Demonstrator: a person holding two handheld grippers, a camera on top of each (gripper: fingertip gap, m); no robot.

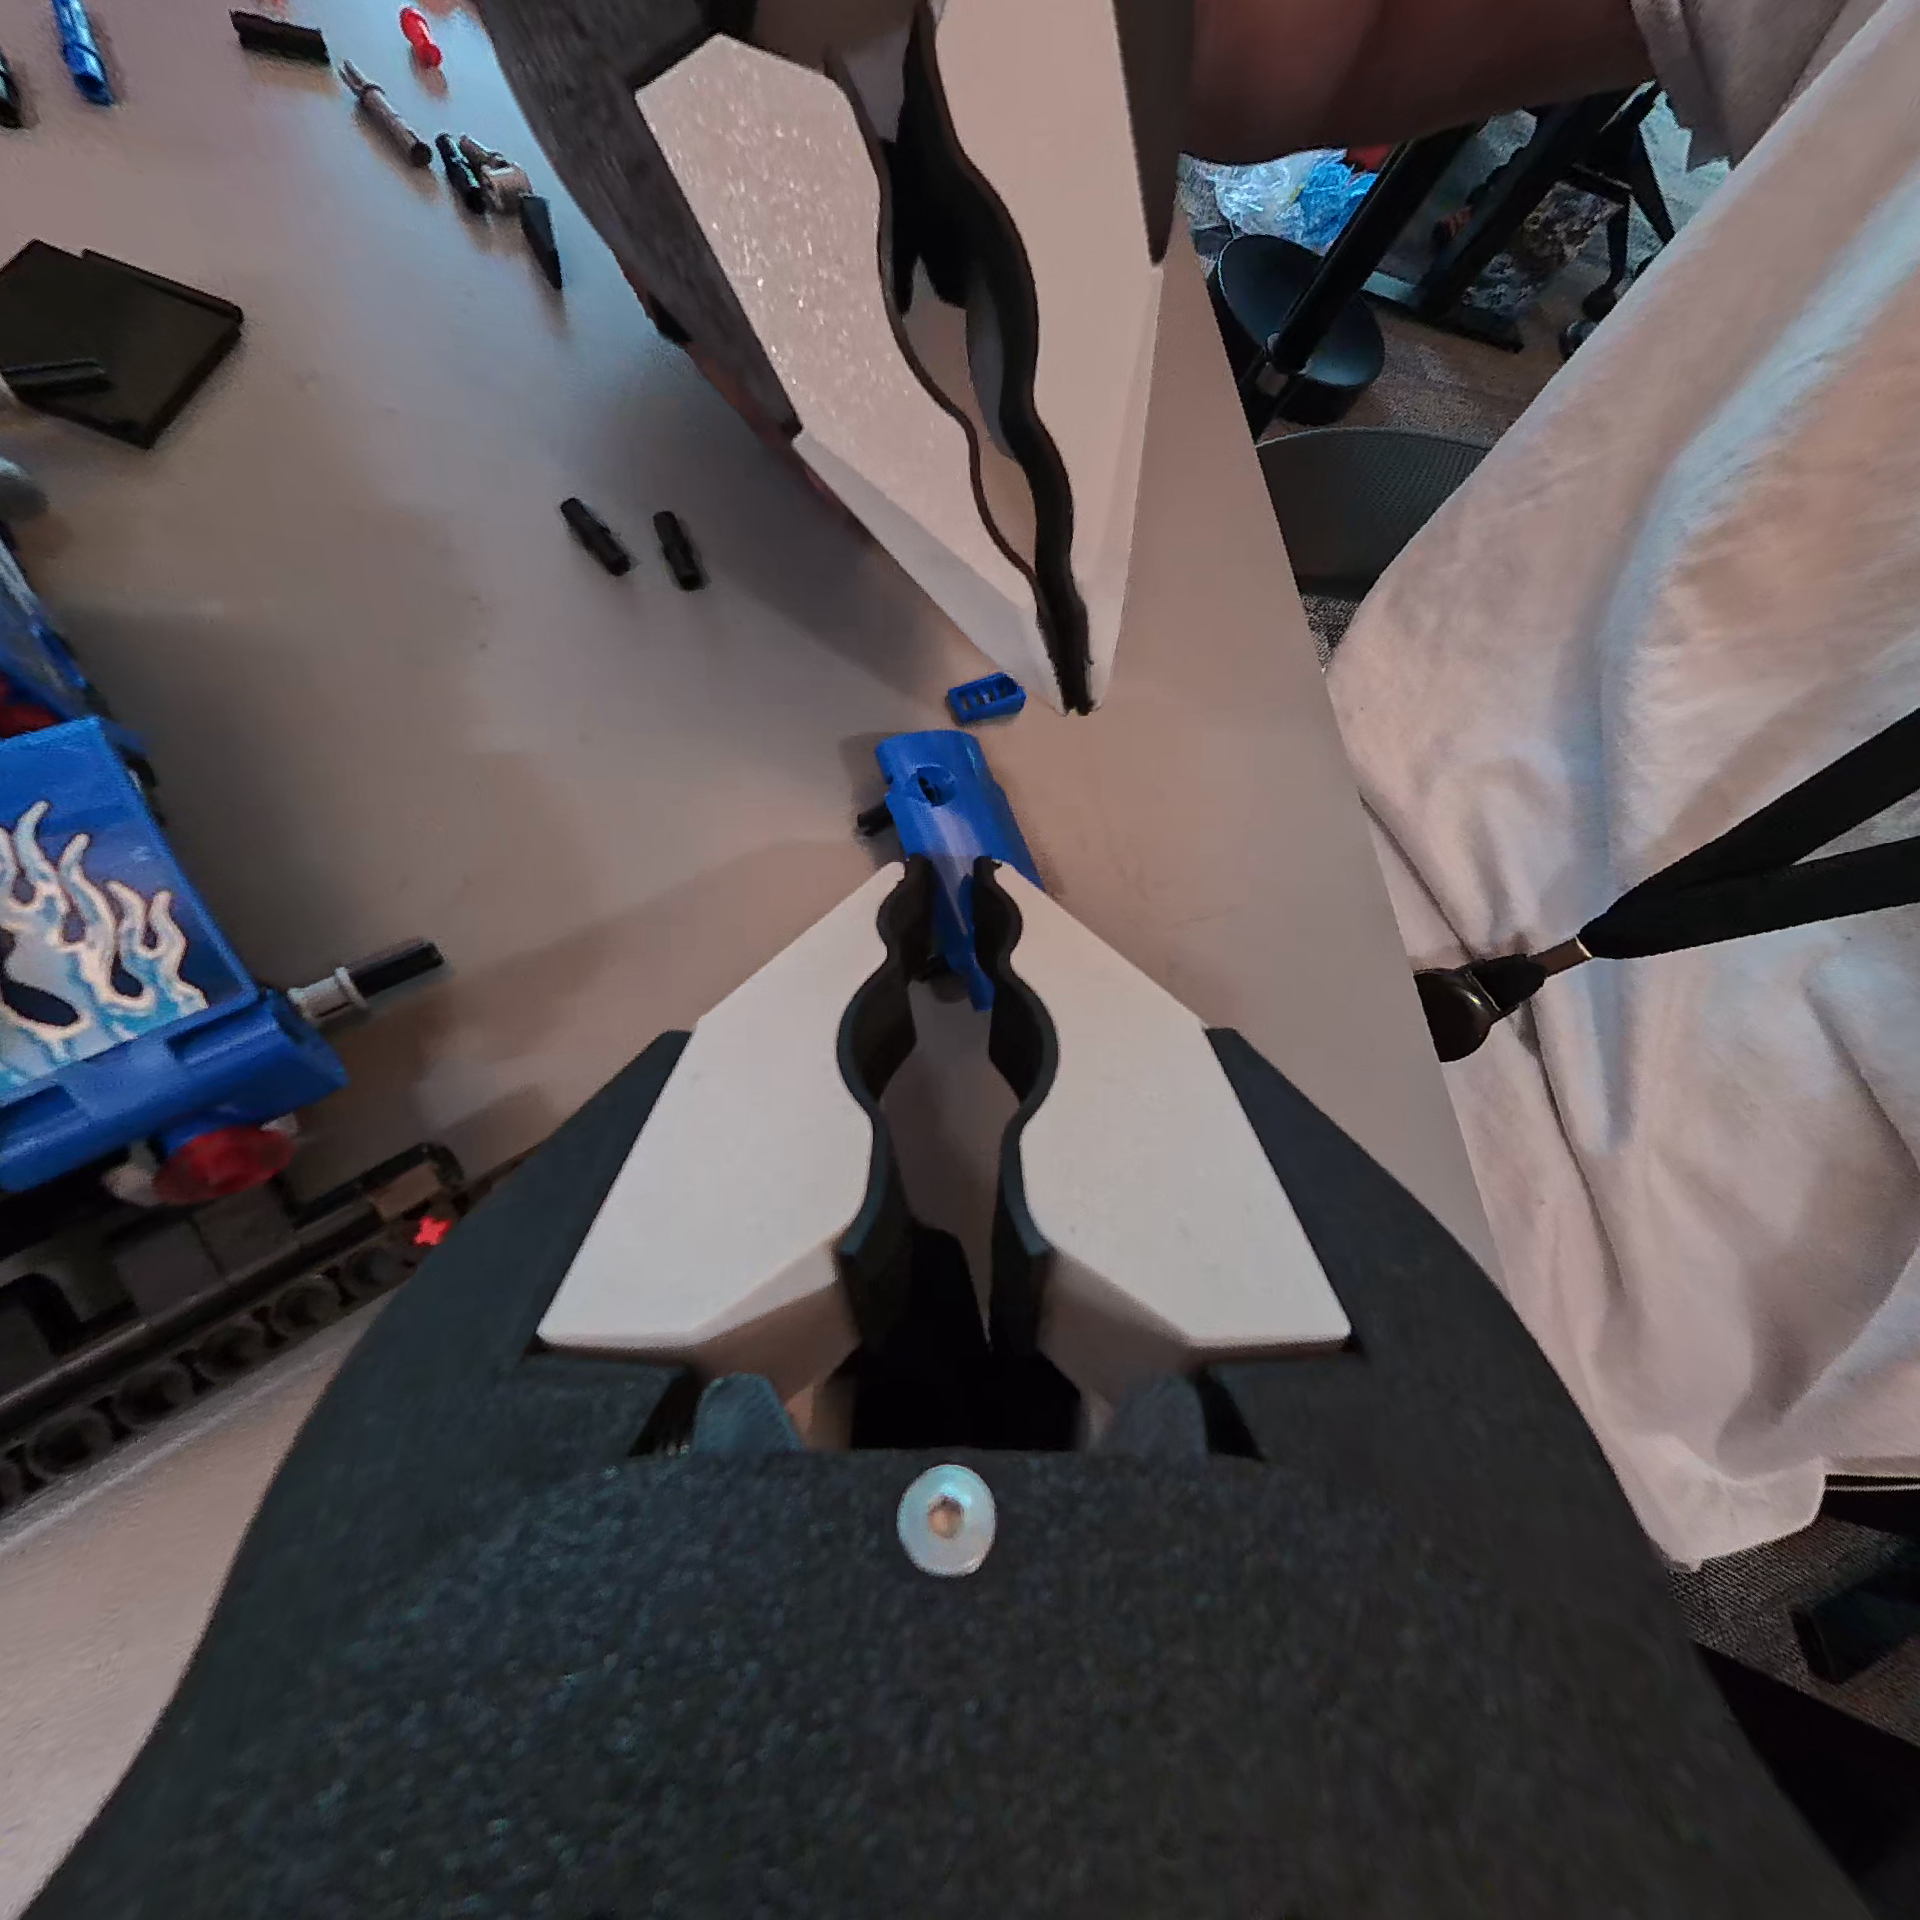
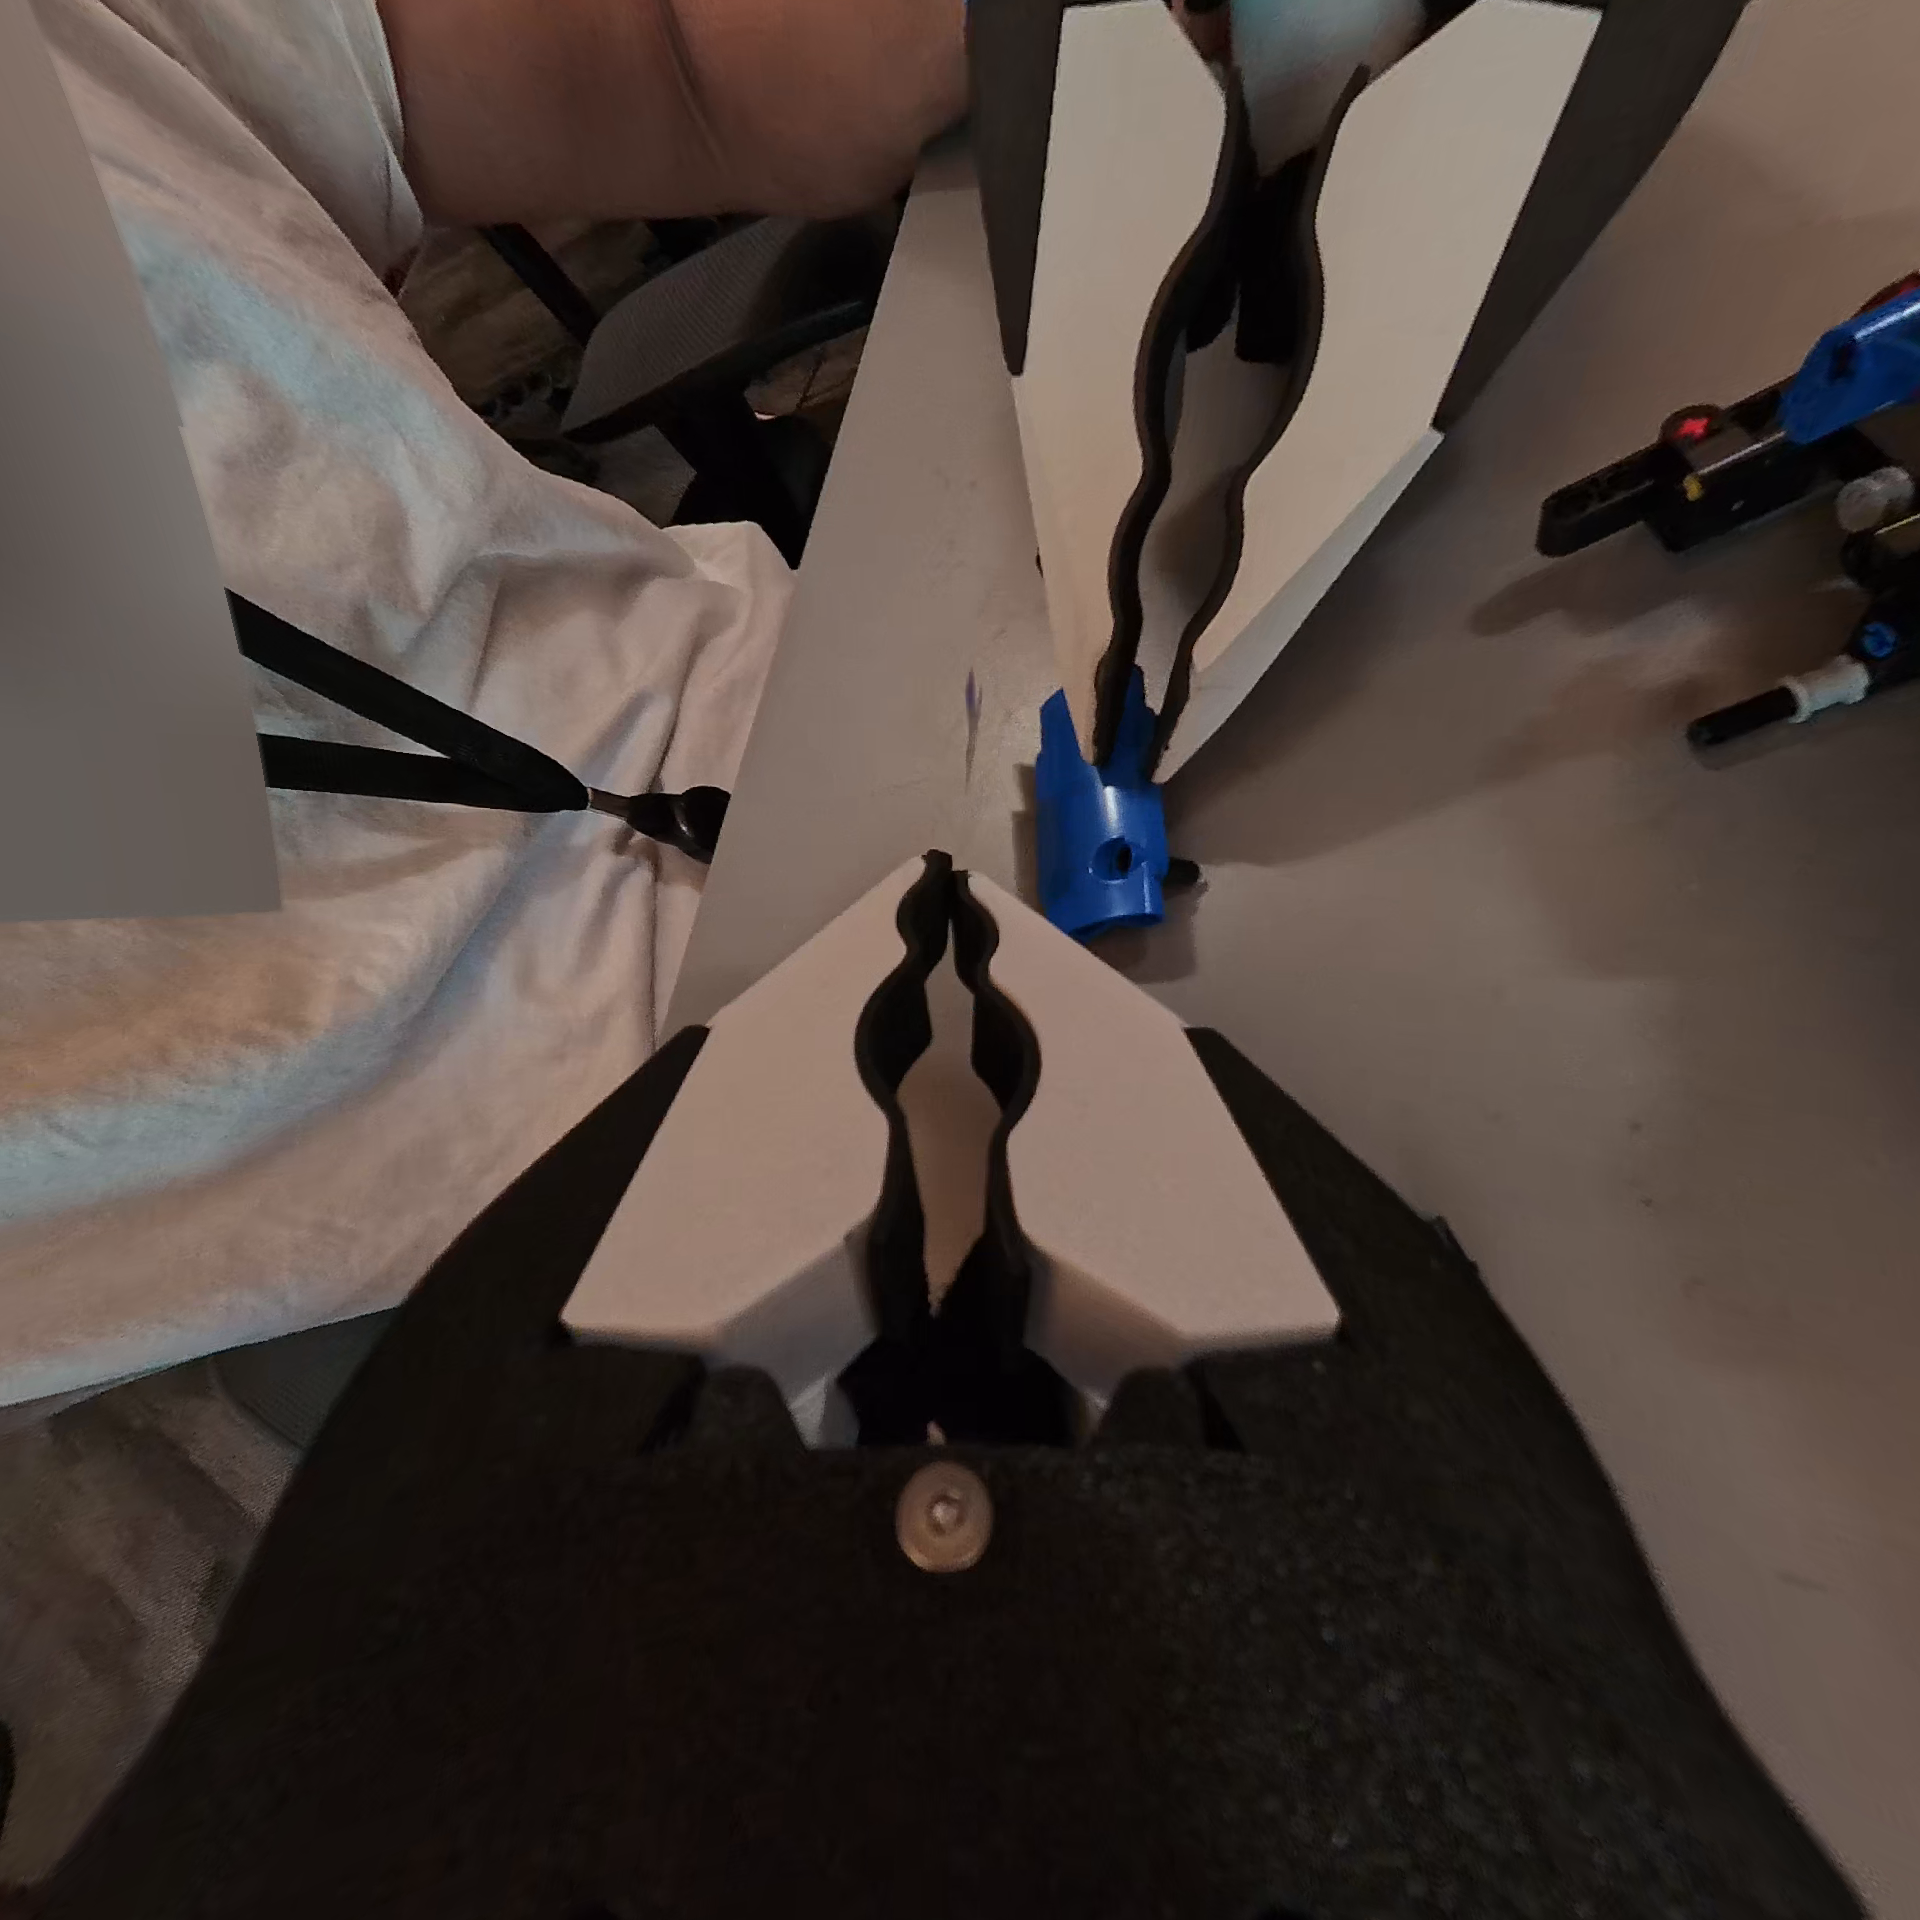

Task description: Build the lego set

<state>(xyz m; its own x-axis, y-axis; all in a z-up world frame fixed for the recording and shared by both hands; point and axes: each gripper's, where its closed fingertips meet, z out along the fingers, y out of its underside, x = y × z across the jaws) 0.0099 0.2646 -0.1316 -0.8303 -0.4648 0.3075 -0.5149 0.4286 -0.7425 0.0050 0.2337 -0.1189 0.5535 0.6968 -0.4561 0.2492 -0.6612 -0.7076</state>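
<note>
My left gripper (image 1: pixel 951 883) is shut on a blue curved Lego panel (image 1: pixel 940 800) with a round hole, held low over the grey table near its front edge. A black pin (image 1: pixel 871 819) sticks out of the panel's side. In the right wrist view the left gripper (image 2: pixel 1127 732) comes in from the top with the panel (image 2: pixel 1101 842). My right gripper (image 2: pixel 940 873) is shut with nothing visible between its tips, just left of the panel. In the left wrist view the right gripper (image 1: pixel 1075 696) points down beside a small blue grille piece (image 1: pixel 987 696) lying on the table.
A partly built blue model with a flame decal (image 1: pixel 104 935) on a black beam frame (image 1: pixel 208 1320) stands at the left; it also shows in the right wrist view (image 2: pixel 1766 447). Loose black pins (image 1: pixel 595 535) and a black flat plate (image 1: pixel 104 338) lie farther back. A person's white shirt (image 1: pixel 1662 727) borders the table edge. About 4 cm separates my left fingertips from my right.
</note>
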